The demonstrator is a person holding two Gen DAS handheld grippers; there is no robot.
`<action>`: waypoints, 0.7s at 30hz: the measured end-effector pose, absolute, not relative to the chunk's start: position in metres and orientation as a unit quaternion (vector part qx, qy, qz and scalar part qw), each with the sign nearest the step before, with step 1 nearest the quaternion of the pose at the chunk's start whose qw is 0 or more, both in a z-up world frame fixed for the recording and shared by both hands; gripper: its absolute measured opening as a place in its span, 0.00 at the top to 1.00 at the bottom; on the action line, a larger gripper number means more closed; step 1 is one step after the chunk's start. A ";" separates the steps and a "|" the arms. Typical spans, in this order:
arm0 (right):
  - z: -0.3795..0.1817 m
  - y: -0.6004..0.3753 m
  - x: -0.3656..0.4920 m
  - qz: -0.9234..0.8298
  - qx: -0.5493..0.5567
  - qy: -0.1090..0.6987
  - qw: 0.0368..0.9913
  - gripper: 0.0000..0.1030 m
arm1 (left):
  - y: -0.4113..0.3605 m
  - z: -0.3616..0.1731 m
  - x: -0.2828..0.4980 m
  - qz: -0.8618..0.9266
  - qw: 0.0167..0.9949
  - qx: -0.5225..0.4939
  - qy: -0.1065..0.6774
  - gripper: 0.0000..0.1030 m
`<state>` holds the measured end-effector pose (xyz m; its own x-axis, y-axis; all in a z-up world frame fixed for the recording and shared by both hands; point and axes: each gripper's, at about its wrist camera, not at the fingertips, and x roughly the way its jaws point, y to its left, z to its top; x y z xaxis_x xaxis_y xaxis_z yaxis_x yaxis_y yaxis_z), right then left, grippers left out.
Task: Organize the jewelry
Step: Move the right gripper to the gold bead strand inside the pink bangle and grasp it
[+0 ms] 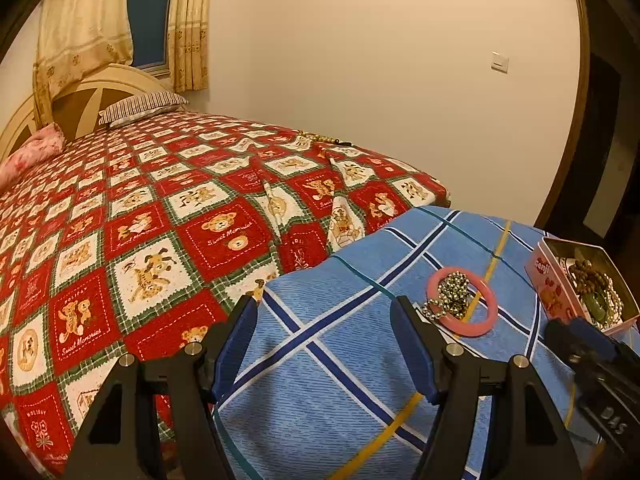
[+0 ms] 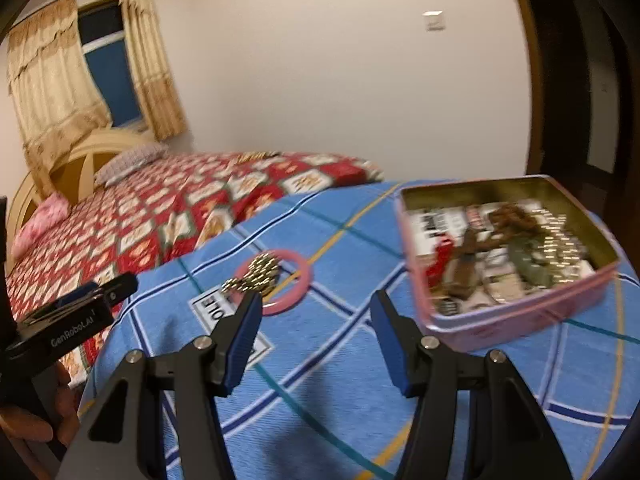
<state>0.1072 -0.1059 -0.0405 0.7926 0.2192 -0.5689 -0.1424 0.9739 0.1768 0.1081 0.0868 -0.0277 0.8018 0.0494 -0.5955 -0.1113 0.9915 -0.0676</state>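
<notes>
We see the pink tin (image 2: 516, 312) on the blue-clothed worktop (image 2: 320, 360) holding brown beads, chains and a green piece. A pink bangle (image 2: 298, 288) with a bead chain (image 2: 256, 274) lies just beside it. Our left tool (image 1: 326, 332) and right tool (image 2: 316, 320) both stand open, gripping nothing.

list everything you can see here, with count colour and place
bangle: 1, pink, on the blue cloth
bead chain: 1, metallic, heaped across the bangle
tin: 1, pink, open, right of the bangle, holding jewelry
blue cloth: 1, plaid, under bangle and tin
bedspread: 1, red and white, on the bed behind
pillow: 1, striped, at the headboard
beads: gold, bed's far edge, count unclear
left tool: open, empty
right tool: open, empty
</notes>
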 end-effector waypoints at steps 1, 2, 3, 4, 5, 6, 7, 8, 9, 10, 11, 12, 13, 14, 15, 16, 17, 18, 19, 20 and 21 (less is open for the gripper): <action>-0.042 -0.102 0.111 0.102 0.062 0.313 0.942 0.42 | 0.087 -0.028 0.108 0.044 0.948 -0.049 0.312 0.33; -0.043 -0.096 0.117 0.110 0.061 0.318 0.940 0.44 | 0.087 -0.028 0.108 0.046 0.948 -0.050 0.312 0.33; -0.044 -0.093 0.122 0.114 0.060 0.321 0.938 0.48 | 0.088 -0.028 0.107 0.045 0.948 -0.050 0.312 0.33; -0.045 -0.087 0.130 0.120 0.058 0.326 0.936 0.50 | 0.089 -0.028 0.107 0.044 0.948 -0.052 0.312 0.33; -0.045 -0.083 0.135 0.125 0.060 0.330 0.934 0.54 | 0.089 -0.028 0.107 0.044 0.947 -0.054 0.313 0.33; -0.047 -0.079 0.143 0.132 0.064 0.337 0.930 0.57 | 0.089 -0.028 0.107 0.045 0.947 -0.055 0.314 0.33; -0.049 -0.075 0.151 0.137 0.066 0.346 0.926 0.59 | 0.090 -0.028 0.107 0.042 0.947 -0.058 0.314 0.33; -0.053 -0.069 0.161 0.142 0.067 0.357 0.921 0.60 | 0.091 -0.029 0.107 0.040 0.947 -0.060 0.314 0.33; -0.056 -0.065 0.169 0.144 0.065 0.366 0.917 0.60 | 0.092 -0.029 0.108 0.040 0.946 -0.061 0.315 0.33; -0.058 -0.063 0.173 0.146 0.064 0.372 0.914 0.60 | 0.092 -0.029 0.108 0.039 0.946 -0.064 0.316 0.33; -0.061 -0.059 0.180 0.154 0.069 0.384 0.908 0.61 | 0.093 -0.030 0.109 0.038 0.945 -0.066 0.318 0.33; -0.064 -0.056 0.185 0.158 0.073 0.391 0.903 0.64 | 0.093 -0.030 0.109 0.038 0.944 -0.067 0.320 0.33; -0.066 -0.053 0.191 0.159 0.074 0.400 0.900 0.65 | 0.093 -0.031 0.110 0.037 0.944 -0.067 0.322 0.33; -0.068 -0.050 0.194 0.156 0.068 0.407 0.897 0.67 | 0.093 -0.031 0.110 0.035 0.943 -0.066 0.324 0.33; -0.070 -0.048 0.197 0.150 0.059 0.416 0.895 0.68 | 0.092 -0.032 0.111 0.034 0.943 -0.066 0.326 0.33; -0.069 -0.047 0.198 0.142 0.052 0.415 0.897 0.69 | 0.092 -0.032 0.111 0.032 0.942 -0.065 0.328 0.33; -0.069 -0.047 0.198 0.141 0.048 0.416 0.897 0.71 | 0.091 -0.033 0.112 0.032 0.941 -0.065 0.329 0.33; -0.069 -0.048 0.197 0.143 0.048 0.416 0.897 0.80 | 0.091 -0.033 0.113 0.032 0.940 -0.065 0.332 0.33; -0.070 -0.049 0.196 0.141 0.044 0.419 0.896 0.83 | 0.091 -0.034 0.113 0.032 0.940 -0.066 0.334 0.33; -0.070 -0.051 0.195 0.145 0.046 0.418 0.895 0.85 | 0.092 -0.034 0.114 0.033 0.939 -0.066 0.336 0.33; -0.070 -0.055 0.194 0.150 0.053 0.418 0.894 0.87 | 0.092 -0.034 0.113 0.034 0.939 -0.067 0.336 0.33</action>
<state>0.1939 -0.0547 -0.0701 0.6054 0.3124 -0.7320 -0.2238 0.9495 0.2201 0.1135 0.0918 -0.0344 0.7717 0.0192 -0.6357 -0.1089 0.9888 -0.1022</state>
